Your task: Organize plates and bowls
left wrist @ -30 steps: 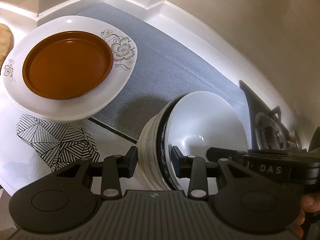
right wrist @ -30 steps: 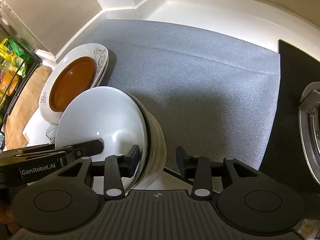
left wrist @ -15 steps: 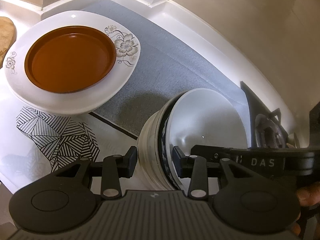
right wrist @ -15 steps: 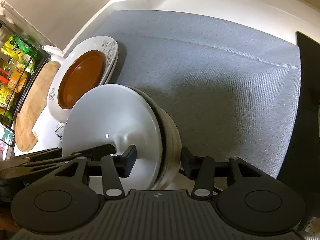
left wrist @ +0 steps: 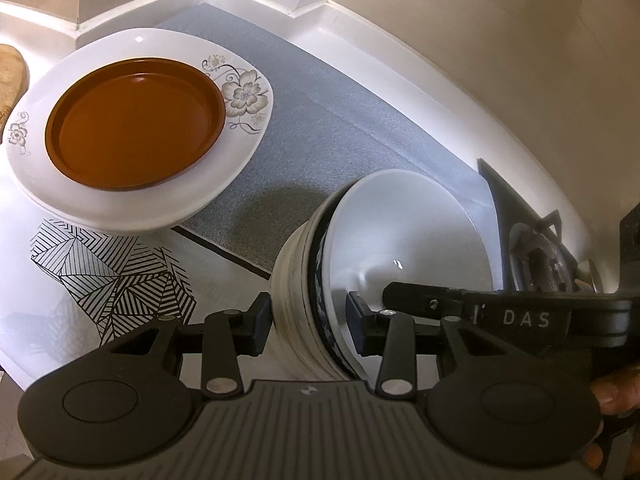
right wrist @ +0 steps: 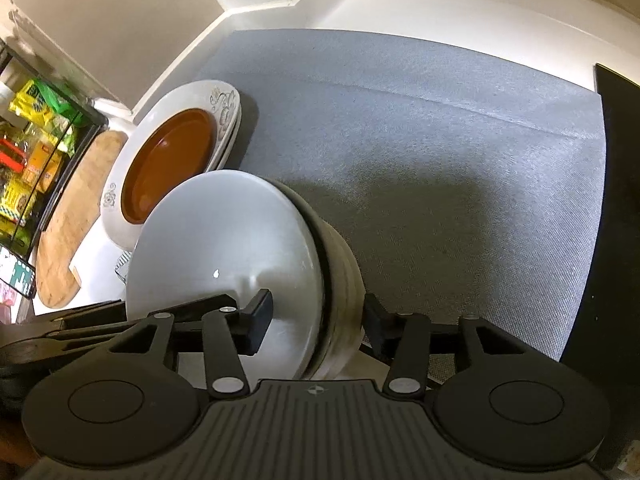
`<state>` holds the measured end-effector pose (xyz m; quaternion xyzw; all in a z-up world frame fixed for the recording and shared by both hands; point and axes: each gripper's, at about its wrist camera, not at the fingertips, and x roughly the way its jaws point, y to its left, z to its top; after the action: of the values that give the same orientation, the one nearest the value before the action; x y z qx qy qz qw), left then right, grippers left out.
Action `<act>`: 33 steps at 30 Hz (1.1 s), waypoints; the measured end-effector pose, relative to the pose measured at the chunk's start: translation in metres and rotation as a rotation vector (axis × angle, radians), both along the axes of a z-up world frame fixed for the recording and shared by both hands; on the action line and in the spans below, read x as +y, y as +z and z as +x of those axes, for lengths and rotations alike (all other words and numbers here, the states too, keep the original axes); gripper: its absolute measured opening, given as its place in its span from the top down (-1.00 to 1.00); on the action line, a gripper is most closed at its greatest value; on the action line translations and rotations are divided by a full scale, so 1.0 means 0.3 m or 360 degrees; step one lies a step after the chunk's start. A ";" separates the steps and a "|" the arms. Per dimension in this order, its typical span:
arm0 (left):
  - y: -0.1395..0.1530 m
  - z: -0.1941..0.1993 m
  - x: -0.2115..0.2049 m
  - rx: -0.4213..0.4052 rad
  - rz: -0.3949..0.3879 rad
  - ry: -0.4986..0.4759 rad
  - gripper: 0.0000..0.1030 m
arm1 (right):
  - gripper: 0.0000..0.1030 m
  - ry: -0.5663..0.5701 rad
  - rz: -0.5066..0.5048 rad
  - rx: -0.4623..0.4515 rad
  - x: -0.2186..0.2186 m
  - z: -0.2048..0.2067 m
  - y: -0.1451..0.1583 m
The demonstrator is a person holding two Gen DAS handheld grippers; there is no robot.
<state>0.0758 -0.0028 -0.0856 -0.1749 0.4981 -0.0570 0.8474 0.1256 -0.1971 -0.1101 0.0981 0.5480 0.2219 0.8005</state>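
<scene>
A white bench [right wrist: 420,4] carried a grey woven mat [right wrist: 440,140] reaching toward its far corner. On the mat's left edge lay a white floral-rimmed ceramic plate [left wrist: 132,216] holding a brown round plastic dish [left wrist: 134,132]. At the near edge, a stack of nested white ceramic bowls [left wrist: 408,232] tilted. The left claw [left wrist: 308,326] clamped its rim; the right claw [right wrist: 316,322], jaws just narrowing, straddled the opposite rim, contact unclear.
</scene>
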 end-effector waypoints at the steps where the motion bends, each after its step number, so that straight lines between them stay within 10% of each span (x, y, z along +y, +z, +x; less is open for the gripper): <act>1: 0.000 -0.001 0.000 -0.0001 -0.0001 0.0001 0.14 | 0.11 -0.0015 0.0012 -0.0001 -0.007 -0.002 0.000; 33: 0.116 0.119 0.047 -0.0159 -0.0097 -0.0330 0.14 | 0.19 -0.0400 -0.0059 -0.0162 -0.001 -0.055 0.151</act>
<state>0.1114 0.0115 -0.0507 -0.1449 0.4688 -0.1682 0.8550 0.1090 -0.1972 -0.0649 0.1399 0.4941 0.1144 0.8504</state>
